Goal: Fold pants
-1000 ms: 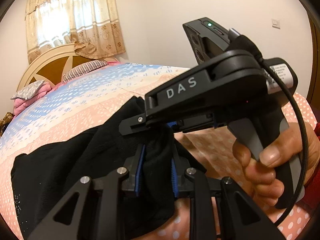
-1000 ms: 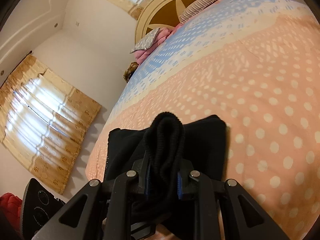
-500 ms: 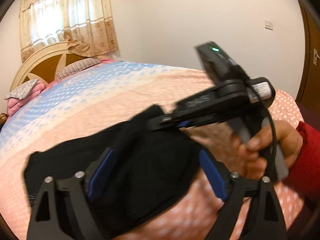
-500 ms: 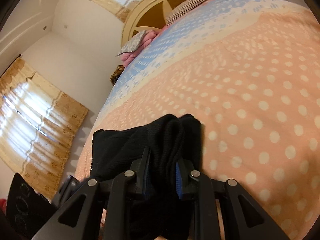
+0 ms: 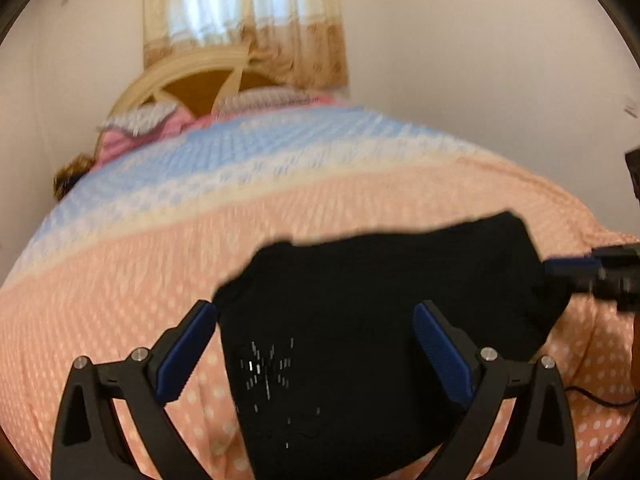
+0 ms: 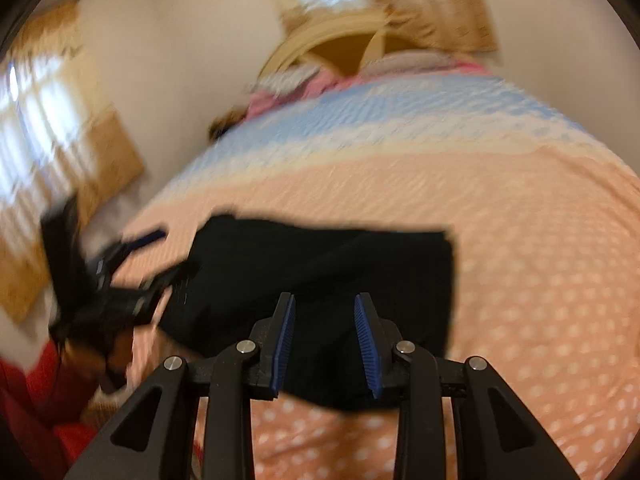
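Pants (image 5: 360, 320): black, folded into a compact block, lying flat on the bed, lower centre of both frames.
Left tongs (image 5: 316, 356): spread wide, holding nothing; the pants show between the blue pads (image 5: 186, 350).
Right tongs (image 6: 325, 340): parted, nothing pinched, with the pants just beyond the tips.
Bed (image 5: 168, 248): peach polka-dot cover with a blue band towards the headboard (image 5: 192, 88).
Curtain (image 5: 244, 16): beige, upper centre in the left wrist view.
Sharpness: both views are motion-blurred.

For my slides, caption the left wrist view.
Open left tongs above folded black pants on a polka-dot bedspread.
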A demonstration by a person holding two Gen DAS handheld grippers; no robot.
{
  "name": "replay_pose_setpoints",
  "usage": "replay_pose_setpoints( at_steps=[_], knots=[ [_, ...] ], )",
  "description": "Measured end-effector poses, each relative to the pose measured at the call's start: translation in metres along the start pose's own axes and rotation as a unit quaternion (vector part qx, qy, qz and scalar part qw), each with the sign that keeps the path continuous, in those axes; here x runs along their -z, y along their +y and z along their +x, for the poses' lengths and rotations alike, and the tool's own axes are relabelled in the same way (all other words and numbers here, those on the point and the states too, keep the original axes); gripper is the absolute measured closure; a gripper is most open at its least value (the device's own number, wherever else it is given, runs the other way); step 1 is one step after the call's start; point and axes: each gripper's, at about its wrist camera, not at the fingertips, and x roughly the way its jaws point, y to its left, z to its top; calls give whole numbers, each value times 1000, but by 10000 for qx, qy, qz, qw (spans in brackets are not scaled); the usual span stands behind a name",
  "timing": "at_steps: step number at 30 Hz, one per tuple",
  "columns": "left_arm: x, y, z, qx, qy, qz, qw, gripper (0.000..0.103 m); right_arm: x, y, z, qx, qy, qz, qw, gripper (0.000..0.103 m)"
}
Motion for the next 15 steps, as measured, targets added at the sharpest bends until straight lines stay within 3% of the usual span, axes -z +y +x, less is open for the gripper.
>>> replay_pose_setpoints(
  at_steps=[3, 8, 10, 13, 15],
  knots=[
    [20, 0, 8, -155, 177, 75, 9997, 2, 21, -4, 21, 410, 718, -108, 9965, 72],
    [42, 22, 8, -141, 444, -248, 9986, 0, 33, -40, 0, 83, 669, 613, 9958, 73],
    [44, 34, 0, -255, 447, -377, 9980, 0, 33, -41, -5, 177, 753, 723, 9944, 73],
    [43, 47, -11, -573, 328, -493, 9966, 0, 19, -23, -15, 718, 580, 389, 9950, 71],
    [43, 50, -16, -645, 224, -614, 9958, 0, 5, -3, -19, 572, 279, 197, 9978, 71]
  ],
)
